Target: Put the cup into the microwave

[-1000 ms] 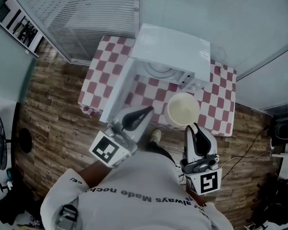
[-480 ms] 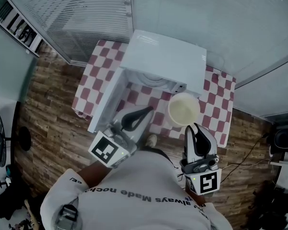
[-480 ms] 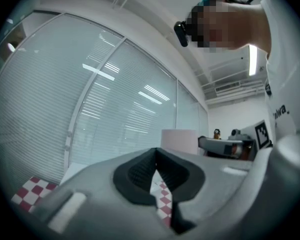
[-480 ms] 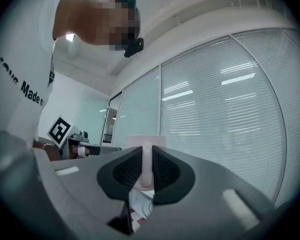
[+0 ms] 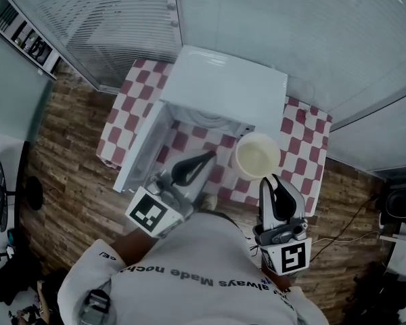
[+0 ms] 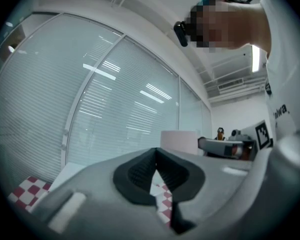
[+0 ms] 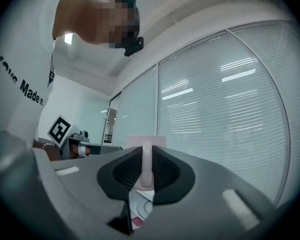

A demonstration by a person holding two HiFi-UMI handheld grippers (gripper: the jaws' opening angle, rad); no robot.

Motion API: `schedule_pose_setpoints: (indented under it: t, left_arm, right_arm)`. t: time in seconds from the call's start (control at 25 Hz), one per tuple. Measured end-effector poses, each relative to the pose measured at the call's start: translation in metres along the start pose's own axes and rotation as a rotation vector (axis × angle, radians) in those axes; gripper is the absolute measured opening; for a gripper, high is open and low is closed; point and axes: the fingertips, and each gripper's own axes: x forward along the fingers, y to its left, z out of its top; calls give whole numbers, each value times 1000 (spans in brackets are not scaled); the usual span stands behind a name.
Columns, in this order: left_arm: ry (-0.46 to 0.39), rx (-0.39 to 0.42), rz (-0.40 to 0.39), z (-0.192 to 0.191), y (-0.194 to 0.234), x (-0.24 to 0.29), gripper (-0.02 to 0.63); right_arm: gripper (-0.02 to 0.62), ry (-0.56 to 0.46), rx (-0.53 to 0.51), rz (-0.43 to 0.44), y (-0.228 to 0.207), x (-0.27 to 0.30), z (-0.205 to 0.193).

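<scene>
A cream cup [image 5: 257, 156] hangs above the checkered table's front edge, just right of the open mouth of the white microwave [image 5: 223, 90]. My right gripper [image 5: 269, 179] is shut on the cup's near side; in the right gripper view the cup's handle [image 7: 146, 166] is pinched between the dark pads. The microwave door [image 5: 139, 151] stands swung open to the left. My left gripper [image 5: 206, 156] is shut with nothing in it and points at the opening's front. In the left gripper view the cup [image 6: 179, 140] shows beyond the shut left gripper [image 6: 156, 171].
The red-and-white checkered table [image 5: 301, 137] stands against glass walls with blinds [image 5: 122, 19]. Wood flooring [image 5: 68, 147] lies to the left and in front. The microwave's round turntable [image 5: 204, 118] shows inside the cavity. Cables trail on the floor at the right [image 5: 355, 212].
Both grippers and the cup keep their places in the head view, while the microwave and table have drifted slightly left and up in it. The jaws have not changed.
</scene>
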Motion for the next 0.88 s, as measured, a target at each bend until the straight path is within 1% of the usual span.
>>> schedule_pose_setpoints:
  t: [0.16, 0.44, 0.6, 0.72, 0.88]
  left_arm:
    - [0, -11, 13, -4, 1, 6, 3]
    - [9, -14, 18, -10, 9, 3, 5]
    - [4, -19, 10, -5, 20, -3, 5]
    - [21, -24, 3, -4, 29, -9, 5]
    - [16, -22, -7, 6, 41, -14, 5]
  right_arm:
    - [40, 5, 1, 7, -6, 2, -4]
    - [40, 3, 8, 11, -3, 8, -9]
    - [40, 11, 5, 7, 5, 19, -10]
    - [40, 10, 6, -3, 12, 29, -7]
    - [40, 3, 6, -20, 18, 41, -2]
